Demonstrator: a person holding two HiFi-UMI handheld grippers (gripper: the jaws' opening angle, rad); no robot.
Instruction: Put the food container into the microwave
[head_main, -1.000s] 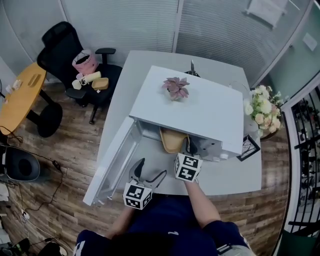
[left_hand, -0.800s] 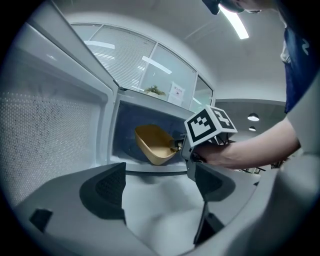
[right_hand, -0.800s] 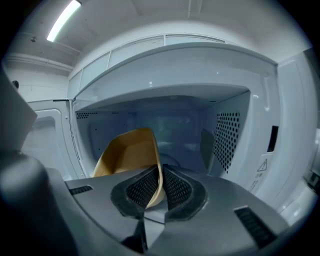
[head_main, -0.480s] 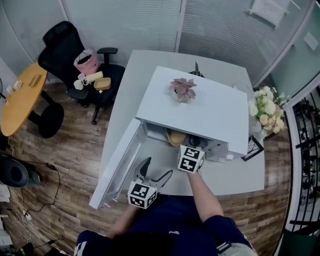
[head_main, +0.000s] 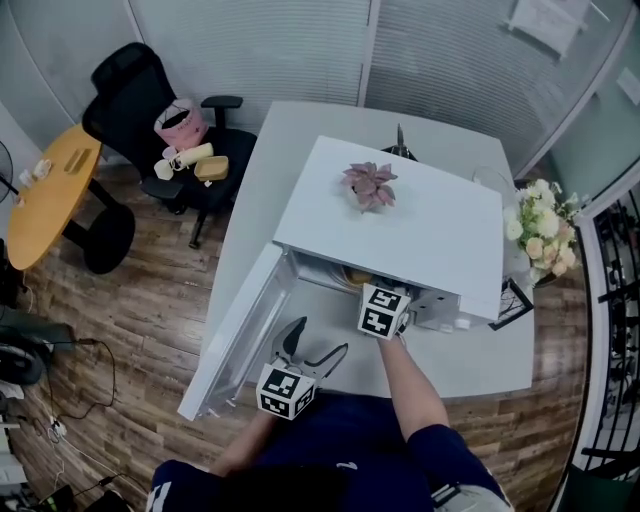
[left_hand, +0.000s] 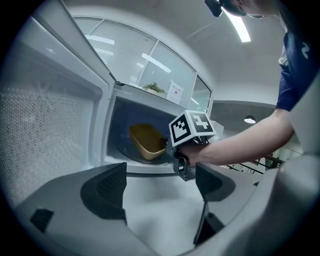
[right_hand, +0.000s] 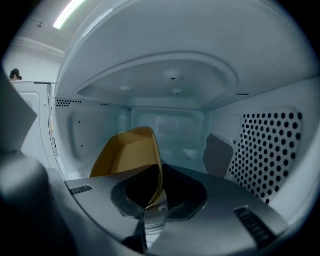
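Right gripper view: food container (right_hand: 125, 155) tilted

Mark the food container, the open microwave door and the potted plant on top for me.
Food container (left_hand: 146, 143): left gripper view, on its yellow side wall.
Microwave door (head_main: 238, 338): head view, on the open door's inner face.
Potted plant (head_main: 370, 186): head view, on its pinkish leaves.

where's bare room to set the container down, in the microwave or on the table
Microwave floor left of the food container is bare. Table right of the person's arm is free. Crowded: around the right gripper, and by the flowers.
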